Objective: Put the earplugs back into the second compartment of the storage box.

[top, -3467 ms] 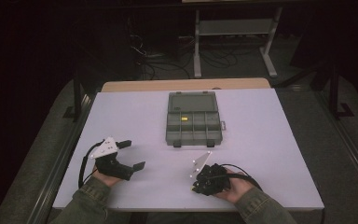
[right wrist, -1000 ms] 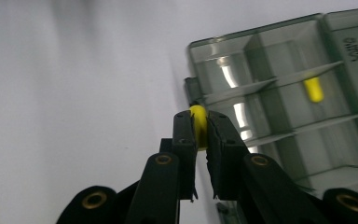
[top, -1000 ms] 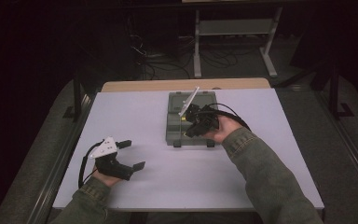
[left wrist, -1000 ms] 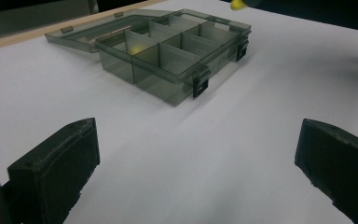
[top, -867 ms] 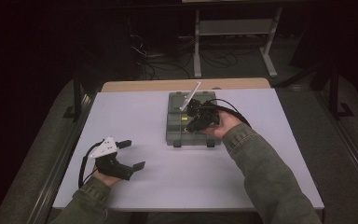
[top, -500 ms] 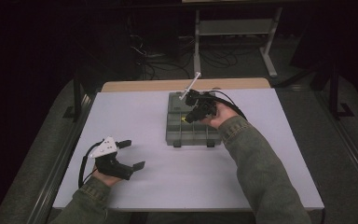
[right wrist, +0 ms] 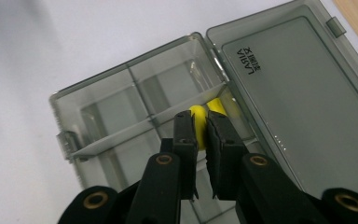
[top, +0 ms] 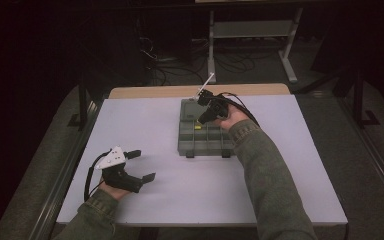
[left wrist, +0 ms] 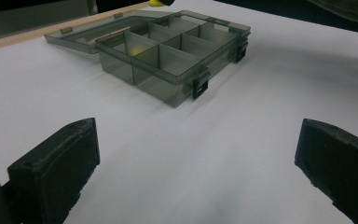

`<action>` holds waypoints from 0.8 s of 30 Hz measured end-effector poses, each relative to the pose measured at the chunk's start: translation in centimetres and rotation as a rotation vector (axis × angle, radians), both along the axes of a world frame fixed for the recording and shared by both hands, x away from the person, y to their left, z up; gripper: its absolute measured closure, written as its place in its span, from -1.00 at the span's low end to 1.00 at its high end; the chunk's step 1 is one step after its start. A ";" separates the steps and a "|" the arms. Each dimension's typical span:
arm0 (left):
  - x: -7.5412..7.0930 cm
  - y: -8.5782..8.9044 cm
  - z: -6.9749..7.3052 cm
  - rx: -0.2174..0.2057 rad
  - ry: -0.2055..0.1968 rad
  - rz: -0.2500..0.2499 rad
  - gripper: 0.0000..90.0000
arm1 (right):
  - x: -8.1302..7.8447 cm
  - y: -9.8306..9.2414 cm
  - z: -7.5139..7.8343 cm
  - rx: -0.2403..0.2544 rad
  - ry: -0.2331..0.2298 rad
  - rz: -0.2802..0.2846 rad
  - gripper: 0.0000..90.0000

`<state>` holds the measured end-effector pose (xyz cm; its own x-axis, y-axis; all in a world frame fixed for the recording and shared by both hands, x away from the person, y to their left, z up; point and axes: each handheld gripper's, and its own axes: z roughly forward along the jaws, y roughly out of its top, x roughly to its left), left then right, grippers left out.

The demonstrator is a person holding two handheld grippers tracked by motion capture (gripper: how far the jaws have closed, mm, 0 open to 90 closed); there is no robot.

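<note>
- Right gripper [right wrist: 201, 135] is clamped on a yellow piece [right wrist: 197, 122], just above the open grey box [right wrist: 121, 109].
- Left gripper [left wrist: 191, 163] gapes wide, the box well ahead of it.

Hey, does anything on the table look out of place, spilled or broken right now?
Nothing stands out. The grey compartment box sits flat on the white table, its lid open and lying back. The right gripper has closed on a yellow piece inside it; the left gripper rests open, apart.
</note>
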<state>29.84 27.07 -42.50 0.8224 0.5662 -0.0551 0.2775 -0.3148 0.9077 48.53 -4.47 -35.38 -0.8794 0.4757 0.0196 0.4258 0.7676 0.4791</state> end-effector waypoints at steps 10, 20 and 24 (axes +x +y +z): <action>0.0 0.0 0.0 -0.002 0.001 -0.002 -1.00 | 1.2 0.6 -2.2 -0.018 0.037 -0.029 0.78; 0.0 0.0 0.0 -0.003 0.001 -0.002 -1.00 | 1.4 0.5 -2.6 -0.034 0.023 -0.053 0.02; 0.0 -0.1 0.0 0.000 0.003 -0.001 -1.00 | 1.2 0.1 -2.0 -0.007 0.016 -0.076 -0.48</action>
